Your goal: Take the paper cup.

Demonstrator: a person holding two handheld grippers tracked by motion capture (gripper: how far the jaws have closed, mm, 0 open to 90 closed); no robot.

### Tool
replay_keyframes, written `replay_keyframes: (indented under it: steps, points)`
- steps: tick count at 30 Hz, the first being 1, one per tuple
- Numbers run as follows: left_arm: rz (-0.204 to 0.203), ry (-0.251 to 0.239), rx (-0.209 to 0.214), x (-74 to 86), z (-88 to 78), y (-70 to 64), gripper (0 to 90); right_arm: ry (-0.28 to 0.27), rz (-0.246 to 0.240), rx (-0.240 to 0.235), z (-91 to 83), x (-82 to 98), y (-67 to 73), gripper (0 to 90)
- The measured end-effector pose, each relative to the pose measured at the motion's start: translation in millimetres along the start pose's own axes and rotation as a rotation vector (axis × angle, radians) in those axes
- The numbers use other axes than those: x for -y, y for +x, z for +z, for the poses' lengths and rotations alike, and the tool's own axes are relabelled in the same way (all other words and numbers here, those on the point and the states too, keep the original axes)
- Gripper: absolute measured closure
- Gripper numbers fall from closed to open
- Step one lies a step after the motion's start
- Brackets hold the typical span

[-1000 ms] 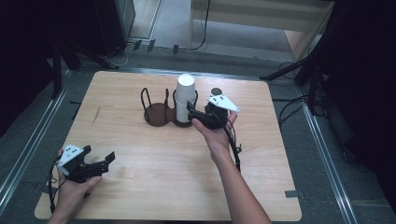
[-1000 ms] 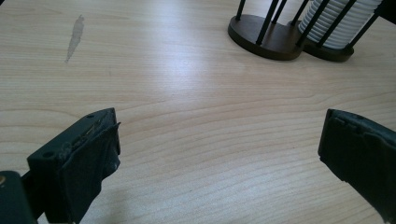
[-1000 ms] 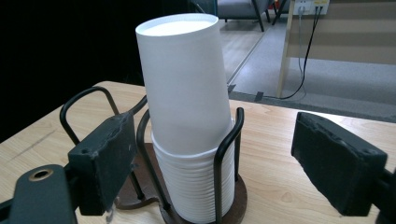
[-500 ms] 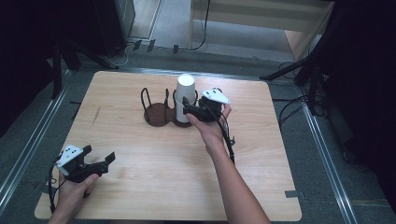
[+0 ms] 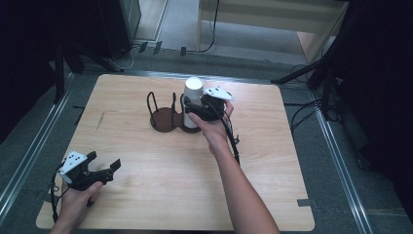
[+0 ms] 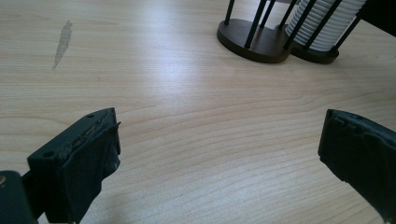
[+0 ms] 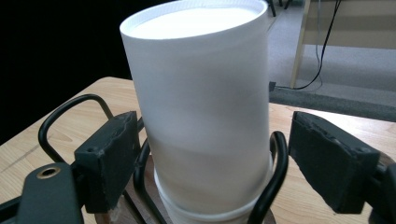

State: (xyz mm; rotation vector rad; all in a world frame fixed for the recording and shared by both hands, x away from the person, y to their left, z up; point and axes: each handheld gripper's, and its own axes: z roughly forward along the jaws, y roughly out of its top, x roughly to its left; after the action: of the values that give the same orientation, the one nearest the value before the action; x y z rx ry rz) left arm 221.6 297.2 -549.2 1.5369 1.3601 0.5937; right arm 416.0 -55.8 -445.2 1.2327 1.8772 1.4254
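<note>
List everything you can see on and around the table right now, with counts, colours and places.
Cup stack: one, white, upright in the right bay of the holder, far centre.
Cup holder: one, dark brown base with black wire hoops; left bay empty.
Table: one, light wood.
Cables: several, black, on the floor beyond the table.
Left gripper: black, jaws open, near left corner, apart from everything.
Right gripper: black, jaws just closing either side of the cup stack, a gap showing at one pad.

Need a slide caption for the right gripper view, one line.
Right claw straddling the white ribbed stack of plastic cups in the black wire holder, jaws closing in, not yet pressing.
</note>
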Motion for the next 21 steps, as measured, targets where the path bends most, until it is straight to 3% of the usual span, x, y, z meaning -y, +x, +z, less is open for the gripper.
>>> replay_keyframes:
  steps: [17,21]
  points:
    - [0.007,-0.001,0.003,-0.2,0.9,-0.9,0.0,0.027,0.015,0.011,18.7,0.7,2.5,21.1]
    - [0.008,0.0,0.003,-0.2,0.9,-1.0,0.0,0.022,-0.008,0.02,18.6,0.1,3.6,23.0]
